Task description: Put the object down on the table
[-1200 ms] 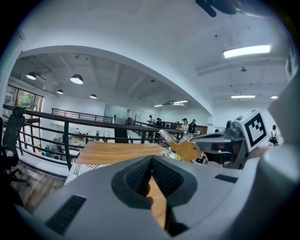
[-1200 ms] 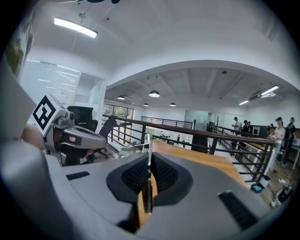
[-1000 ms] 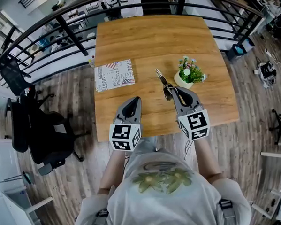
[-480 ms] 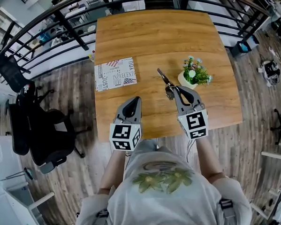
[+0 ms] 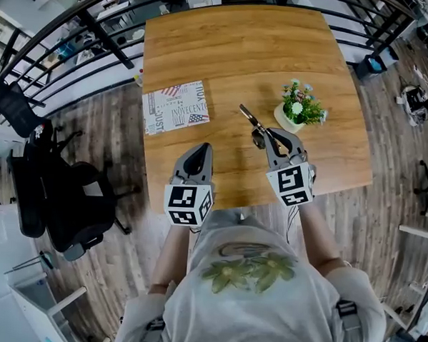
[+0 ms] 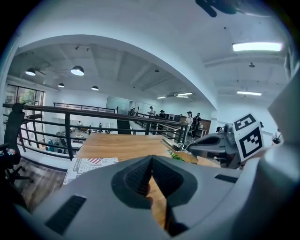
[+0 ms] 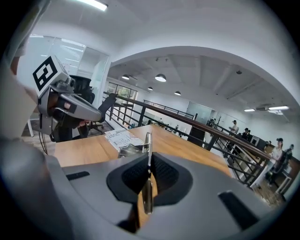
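Head view: right tongs [image 5: 266, 138] clamped on scissors [image 5: 248, 119] beside potted plant [image 5: 299, 111]; left tongs [image 5: 200, 151] together, empty, near card [image 5: 176, 107].

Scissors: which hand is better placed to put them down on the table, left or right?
Right. The right gripper is shut on the scissors, holding them over the wooden table beside the potted plant. The left gripper is shut on nothing and sits apart from them.
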`<state>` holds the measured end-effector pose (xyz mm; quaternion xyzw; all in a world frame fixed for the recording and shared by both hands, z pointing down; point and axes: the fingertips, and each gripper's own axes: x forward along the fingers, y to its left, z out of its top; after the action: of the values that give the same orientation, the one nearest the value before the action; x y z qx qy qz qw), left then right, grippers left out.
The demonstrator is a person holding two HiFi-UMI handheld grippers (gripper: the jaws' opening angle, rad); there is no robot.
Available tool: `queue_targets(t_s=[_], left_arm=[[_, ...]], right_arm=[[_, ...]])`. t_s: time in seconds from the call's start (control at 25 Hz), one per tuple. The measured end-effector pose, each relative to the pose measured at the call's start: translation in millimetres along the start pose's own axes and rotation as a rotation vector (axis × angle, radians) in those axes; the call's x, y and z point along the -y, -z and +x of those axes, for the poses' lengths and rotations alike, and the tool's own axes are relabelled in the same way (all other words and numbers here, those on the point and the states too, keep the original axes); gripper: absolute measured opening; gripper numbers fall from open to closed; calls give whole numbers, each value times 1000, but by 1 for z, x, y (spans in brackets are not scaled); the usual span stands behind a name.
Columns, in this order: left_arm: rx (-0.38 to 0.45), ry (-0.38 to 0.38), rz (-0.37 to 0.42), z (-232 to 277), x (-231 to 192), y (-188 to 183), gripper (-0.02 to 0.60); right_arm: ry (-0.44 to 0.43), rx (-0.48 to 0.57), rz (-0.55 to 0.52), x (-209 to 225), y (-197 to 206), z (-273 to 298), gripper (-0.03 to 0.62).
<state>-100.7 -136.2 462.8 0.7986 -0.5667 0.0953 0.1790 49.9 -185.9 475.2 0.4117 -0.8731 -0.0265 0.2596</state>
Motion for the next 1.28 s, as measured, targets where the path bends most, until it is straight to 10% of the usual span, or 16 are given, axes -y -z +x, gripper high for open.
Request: queue_targets(t_s=[1.28], left_arm=[[-93, -3, -26, 19, -16, 34, 14]], right_arm=[[-76, -167, 6, -19, 61, 50, 6]])
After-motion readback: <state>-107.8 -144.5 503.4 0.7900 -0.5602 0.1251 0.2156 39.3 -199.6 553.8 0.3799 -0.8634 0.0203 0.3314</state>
